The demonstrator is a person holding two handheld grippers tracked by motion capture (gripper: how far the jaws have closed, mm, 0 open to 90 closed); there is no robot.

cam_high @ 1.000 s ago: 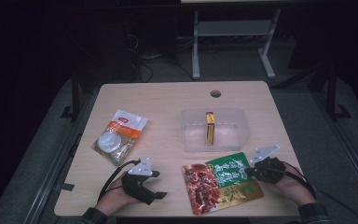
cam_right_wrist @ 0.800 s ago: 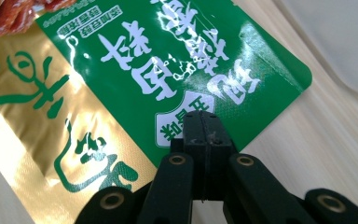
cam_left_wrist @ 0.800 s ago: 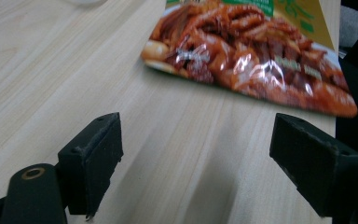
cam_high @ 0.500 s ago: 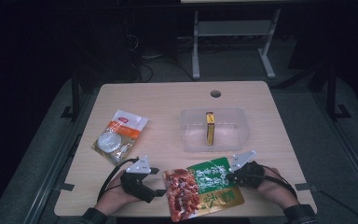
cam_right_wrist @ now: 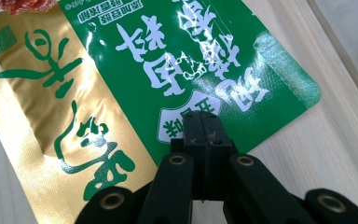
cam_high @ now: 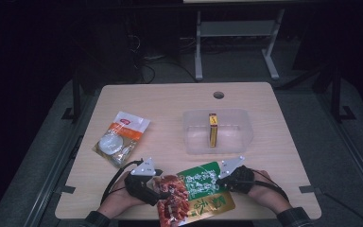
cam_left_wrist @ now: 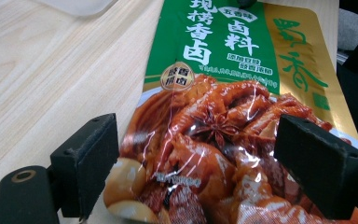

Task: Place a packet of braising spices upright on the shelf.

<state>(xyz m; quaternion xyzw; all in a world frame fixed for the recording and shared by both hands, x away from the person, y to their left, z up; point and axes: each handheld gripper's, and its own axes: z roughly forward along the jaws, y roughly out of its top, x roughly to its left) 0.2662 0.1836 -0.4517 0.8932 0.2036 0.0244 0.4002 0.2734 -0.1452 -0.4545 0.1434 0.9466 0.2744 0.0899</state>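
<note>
Green and gold foil, the pouch is now lying at the table's near edge, its red printed end hanging slightly over it; a second ago it was sitting farther toward the near right corner. The right gripper is pinching the pouch's green top edge with its jaws fully closed, and it is this hand that has been dragging the pouch leftward along the near edge. The left gripper is waiting in place, and its jaws have just been opening to their widest; in the left gripper view the red end is lying between the pads, which are not pressing on it. That likely means a second grip is coming, so both hands can lift the pouch, perhaps toward the bin near the table's middle. The white packet is resting untouched near the left edge.
</note>
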